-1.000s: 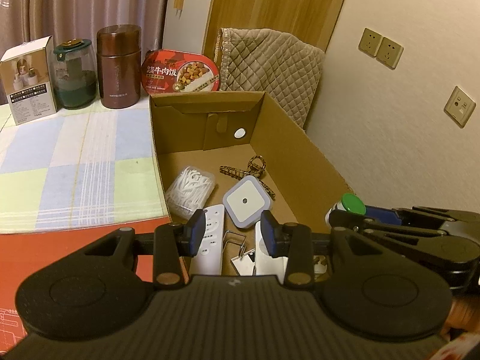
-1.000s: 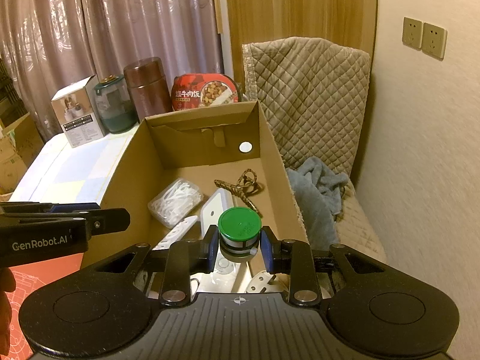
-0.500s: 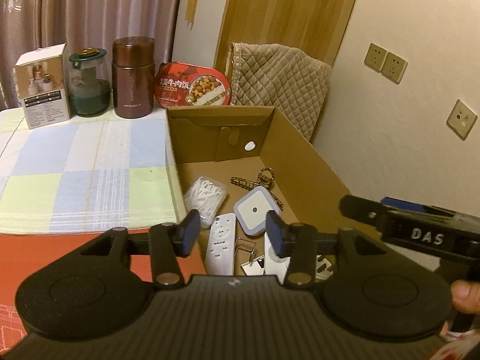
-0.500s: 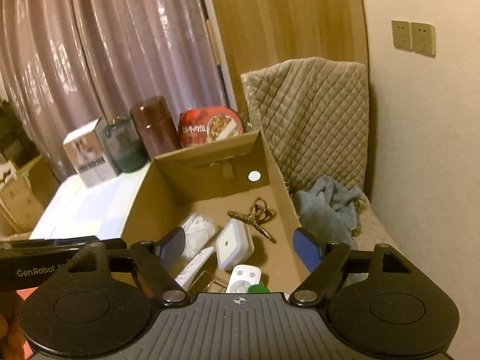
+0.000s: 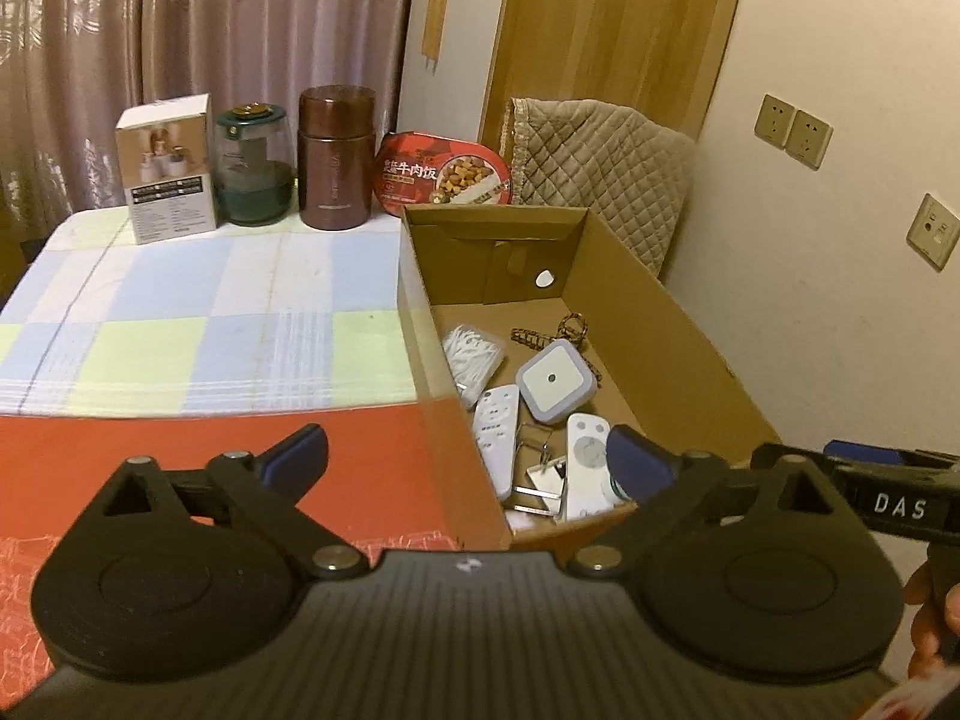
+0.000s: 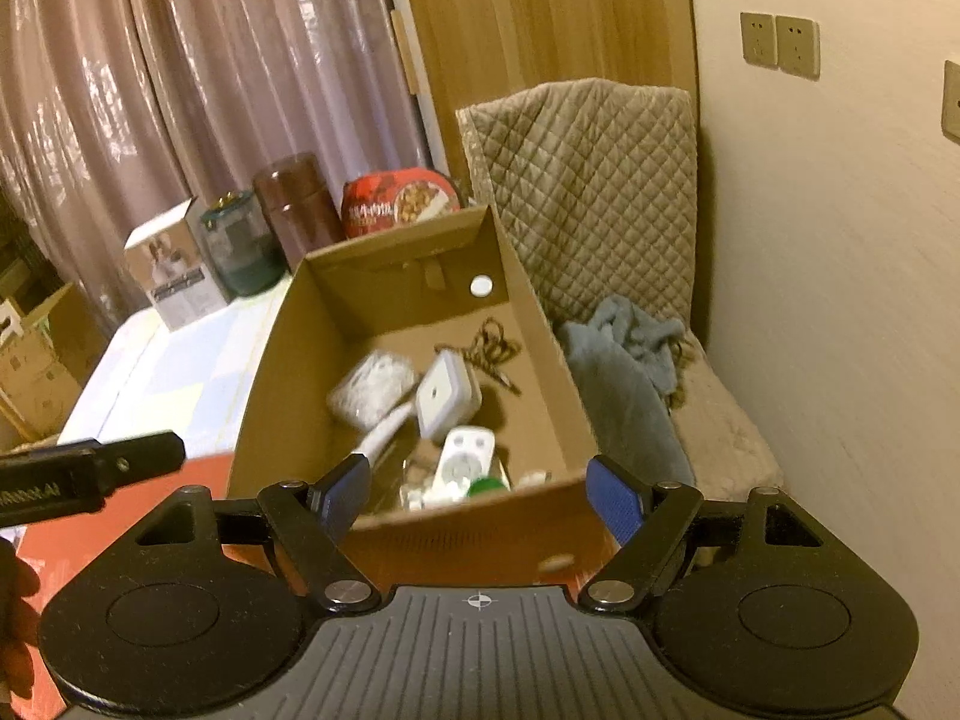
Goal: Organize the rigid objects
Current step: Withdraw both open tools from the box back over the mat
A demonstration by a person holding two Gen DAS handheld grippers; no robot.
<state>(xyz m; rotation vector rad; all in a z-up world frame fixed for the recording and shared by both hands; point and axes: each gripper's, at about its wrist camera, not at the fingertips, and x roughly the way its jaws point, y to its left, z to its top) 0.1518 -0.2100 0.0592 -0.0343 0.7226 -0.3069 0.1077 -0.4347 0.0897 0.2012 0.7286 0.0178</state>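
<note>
An open cardboard box (image 5: pixel 678 324) (image 6: pixel 282 360) stands at the table's right edge. Inside lie a clear pack of white picks (image 5: pixel 471 354), a square white night light (image 5: pixel 555 381) (image 6: pixel 447 390), a white remote (image 5: pixel 497 420), a second white remote (image 5: pixel 587 462) (image 6: pixel 465 465), a patterned hair clip (image 5: pixel 555 330), metal clips (image 5: pixel 540 480) and a green-capped bottle (image 6: pixel 485 485) at the near end. My left gripper (image 5: pixel 468 456) is open and empty above the box's near left corner. My right gripper (image 6: pixel 477 492) is open and empty above the box's near wall.
At the table's back stand a white carton (image 5: pixel 168 171), a green jar (image 5: pixel 252 168), a brown canister (image 5: pixel 336 159) and a red food tub (image 5: pixel 444 171). A checked cloth (image 5: pixel 198 330) and a red mat (image 5: pixel 210 462) cover the table. A quilted chair (image 6: pixel 588 192) stands right.
My right gripper opened and let the green-capped bottle drop into the box, then drew back and up. My left gripper opened wide and pulled back to the left.
</note>
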